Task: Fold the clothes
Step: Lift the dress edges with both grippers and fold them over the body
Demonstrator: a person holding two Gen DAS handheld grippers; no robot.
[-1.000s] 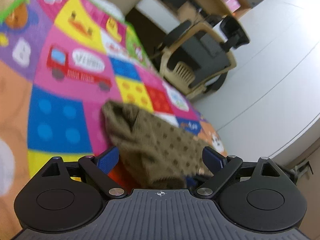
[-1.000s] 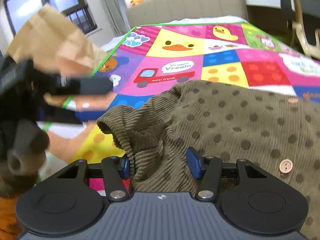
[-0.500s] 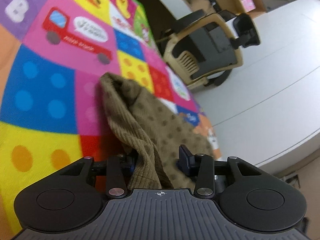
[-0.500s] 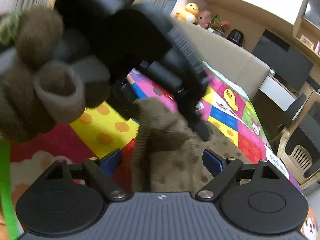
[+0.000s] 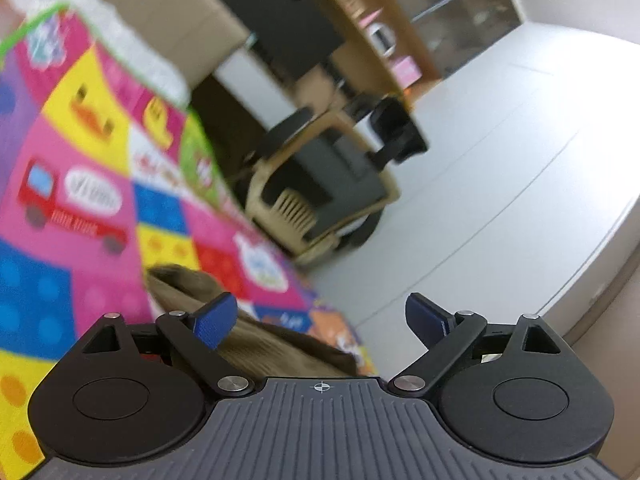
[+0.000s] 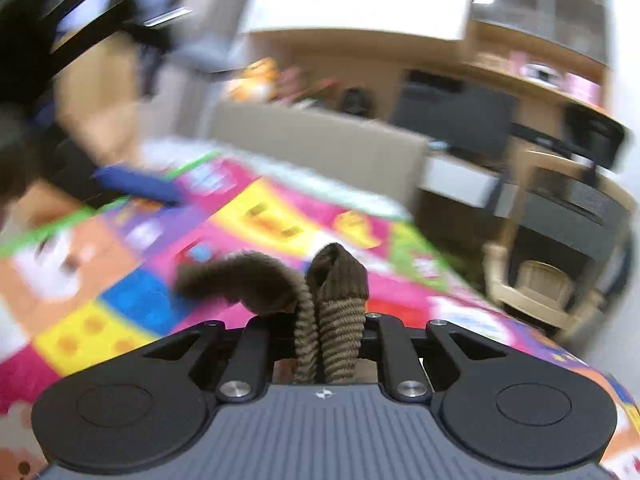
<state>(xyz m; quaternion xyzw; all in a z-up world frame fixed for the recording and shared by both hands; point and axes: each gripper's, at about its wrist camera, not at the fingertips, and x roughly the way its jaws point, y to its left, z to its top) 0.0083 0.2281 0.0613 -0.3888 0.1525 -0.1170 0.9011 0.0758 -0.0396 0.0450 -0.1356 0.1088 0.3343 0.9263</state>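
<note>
Our left gripper point(image 5: 320, 316) has its blue pads point(image 5: 214, 318) spread wide with nothing between them. The olive corduroy garment point(image 5: 276, 350) lies just below, at about seven o'clock from the left pad, resting on the colourful play mat point(image 5: 100, 200). Our right gripper point(image 6: 330, 338) is pressed together on a bunched ribbed fold of the same garment point(image 6: 336, 300), which pokes up at twelve o'clock; a blurred loose part trails toward ten o'clock. Beyond the mat, at two o'clock, stands a beige chair point(image 6: 540, 284).
</note>
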